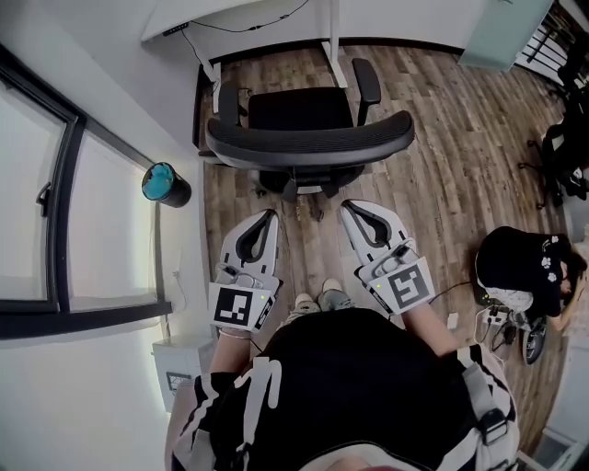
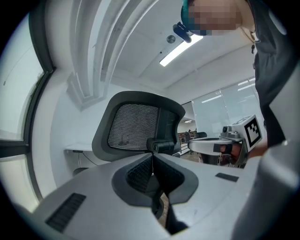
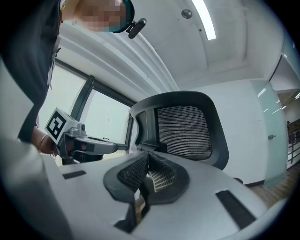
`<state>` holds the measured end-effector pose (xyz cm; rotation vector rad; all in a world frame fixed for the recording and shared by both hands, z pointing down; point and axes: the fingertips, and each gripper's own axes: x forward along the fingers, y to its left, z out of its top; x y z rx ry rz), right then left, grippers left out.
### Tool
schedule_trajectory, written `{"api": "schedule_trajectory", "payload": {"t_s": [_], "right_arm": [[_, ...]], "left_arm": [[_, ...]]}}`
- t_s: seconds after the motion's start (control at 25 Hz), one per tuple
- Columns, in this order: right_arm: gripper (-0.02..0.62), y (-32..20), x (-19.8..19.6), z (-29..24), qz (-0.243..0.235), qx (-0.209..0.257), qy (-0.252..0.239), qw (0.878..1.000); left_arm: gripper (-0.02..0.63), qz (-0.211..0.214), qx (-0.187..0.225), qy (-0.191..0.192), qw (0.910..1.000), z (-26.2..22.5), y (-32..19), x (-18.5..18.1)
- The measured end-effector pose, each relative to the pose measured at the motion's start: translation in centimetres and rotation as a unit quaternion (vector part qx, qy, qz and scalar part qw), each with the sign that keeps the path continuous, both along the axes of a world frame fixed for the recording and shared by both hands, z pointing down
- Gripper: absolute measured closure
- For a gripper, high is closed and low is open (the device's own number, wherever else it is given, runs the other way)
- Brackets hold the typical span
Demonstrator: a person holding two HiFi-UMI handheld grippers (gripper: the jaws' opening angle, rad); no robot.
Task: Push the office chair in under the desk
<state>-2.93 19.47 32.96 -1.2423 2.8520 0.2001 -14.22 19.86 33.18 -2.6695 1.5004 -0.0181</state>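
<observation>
The black mesh-backed office chair (image 1: pixel 308 138) stands on the wood floor, facing the white desk (image 1: pixel 239 14) at the top of the head view, its seat still out from under the desk. My left gripper (image 1: pixel 270 216) and right gripper (image 1: pixel 348 210) are side by side just behind the backrest, both shut with nothing between the jaws. In the left gripper view the shut jaws (image 2: pixel 152 154) point at the backrest (image 2: pixel 133 126), a short gap away. The right gripper view shows the same: jaws (image 3: pixel 148 153) shut, the backrest (image 3: pixel 185 131) close ahead.
A window wall (image 1: pixel 55 184) runs along the left, with a teal-topped cylinder (image 1: pixel 164 184) on the floor beside it. A white box (image 1: pixel 179 368) sits near my left foot. At the right are a black bag (image 1: pixel 525 267) and other dark chairs (image 1: pixel 566 156).
</observation>
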Motion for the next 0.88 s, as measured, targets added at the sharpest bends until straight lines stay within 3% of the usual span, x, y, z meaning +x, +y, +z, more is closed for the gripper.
{"api": "schedule_trajectory", "payload": {"t_s": [0.2,0.4,0.6,0.76,0.88], "right_arm": [[0.584,-0.5,-0.4,1.2,0.014,0.001,0.03,0.999],[0.583,-0.6,-0.9,3.2,0.004,0.016,0.119,0.993],[0.58,-1.4,-0.6,4.2,0.017,0.028,0.163,0.986],[0.509,-2.1,-0.7,4.8,0.022,0.052,0.208,0.977],[0.491,-2.5,-0.9,5.2,0.029,0.074,0.233,0.969]], "left_arm": [[0.598,0.012,0.002,-0.02,0.9997,0.4,-0.5,-0.1],[0.598,0.023,-0.018,-0.062,0.9977,1.9,-0.9,0.4],[0.598,0.023,-0.012,-0.092,0.9954,2.9,-1.8,0.2],[0.595,0.023,0.007,-0.136,0.9904,3.2,-2.4,0.4],[0.565,0.009,0.02,-0.195,0.9805,3.8,-2.9,0.3]]}}
